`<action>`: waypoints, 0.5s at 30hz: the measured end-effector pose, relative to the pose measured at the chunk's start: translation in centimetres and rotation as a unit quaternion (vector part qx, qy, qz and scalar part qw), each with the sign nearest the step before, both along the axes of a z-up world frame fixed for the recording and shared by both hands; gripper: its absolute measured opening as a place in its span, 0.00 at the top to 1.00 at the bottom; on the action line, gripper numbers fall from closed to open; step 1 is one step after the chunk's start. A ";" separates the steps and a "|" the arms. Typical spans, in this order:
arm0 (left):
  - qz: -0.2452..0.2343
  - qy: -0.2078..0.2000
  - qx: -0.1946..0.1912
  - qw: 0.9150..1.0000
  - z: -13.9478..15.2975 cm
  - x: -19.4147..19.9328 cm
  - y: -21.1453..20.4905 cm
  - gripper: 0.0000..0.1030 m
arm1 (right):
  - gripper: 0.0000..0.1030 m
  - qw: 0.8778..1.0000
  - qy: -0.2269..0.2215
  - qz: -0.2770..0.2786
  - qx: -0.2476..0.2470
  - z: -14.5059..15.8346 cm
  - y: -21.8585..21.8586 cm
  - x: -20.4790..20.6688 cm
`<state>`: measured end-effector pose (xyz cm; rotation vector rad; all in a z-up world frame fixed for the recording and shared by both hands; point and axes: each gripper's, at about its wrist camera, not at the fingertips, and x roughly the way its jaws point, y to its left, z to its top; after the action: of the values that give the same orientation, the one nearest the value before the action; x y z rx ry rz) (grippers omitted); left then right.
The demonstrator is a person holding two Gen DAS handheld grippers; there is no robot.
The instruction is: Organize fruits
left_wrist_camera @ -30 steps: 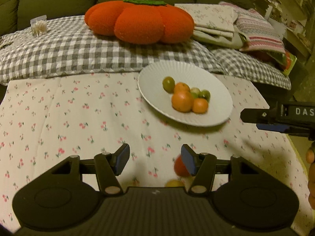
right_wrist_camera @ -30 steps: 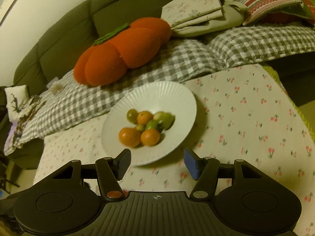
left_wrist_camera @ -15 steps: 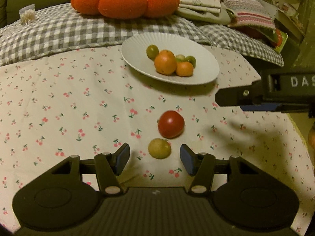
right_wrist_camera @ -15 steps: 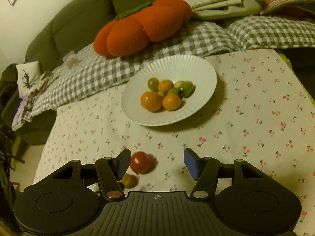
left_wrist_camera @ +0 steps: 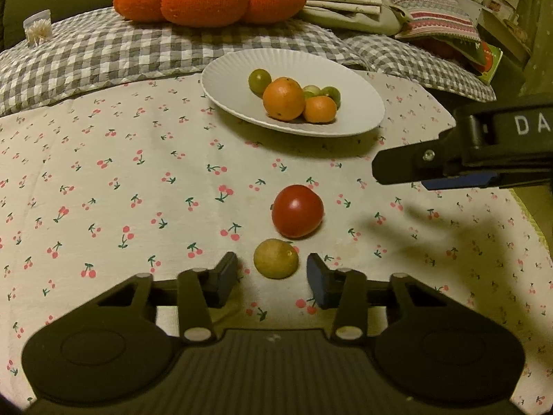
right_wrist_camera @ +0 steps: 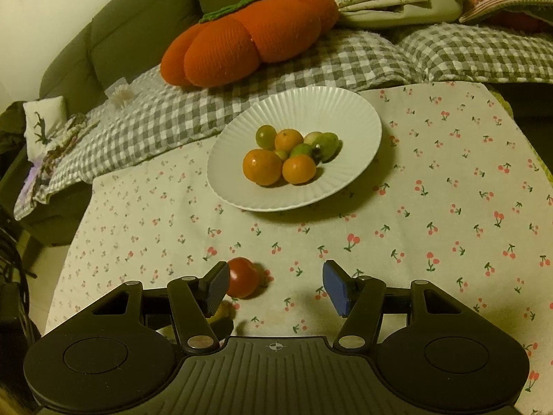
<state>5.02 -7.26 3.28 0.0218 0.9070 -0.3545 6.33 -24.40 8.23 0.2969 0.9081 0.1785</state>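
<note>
While most fruits (right_wrist_camera: 287,155) sat on the plate (right_wrist_camera: 352,110), two lay near the cloth's (left_wrist_camera: 103,180) front edge. The left gripper (left_wrist_camera: 272,271) was closing around the lime (left_wrist_camera: 275,258), not pinching yet. The right gripper (right_wrist_camera: 276,287) stayed spread by the tomato (left_wrist_camera: 297,211).

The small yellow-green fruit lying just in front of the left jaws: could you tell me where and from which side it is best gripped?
Grip the yellow-green fruit across its widest middle, coming from the near side and above, as the left gripper already points. It is round and lies alone on the cloth, both flanks free. The jaws have just been closing, one on each side, not yet touching. Keep short of the red tomato right behind.
</note>
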 end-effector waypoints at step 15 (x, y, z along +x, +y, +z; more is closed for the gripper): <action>0.038 -0.002 0.006 0.999 0.4 0.2 1.1 0.74 | 0.41 1.000 0.009 0.009 -0.016 -0.8 0.7 0.2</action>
<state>5.23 -6.19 3.64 -0.0013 0.9033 -0.2794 6.52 -23.69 7.40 0.2618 0.9306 0.1774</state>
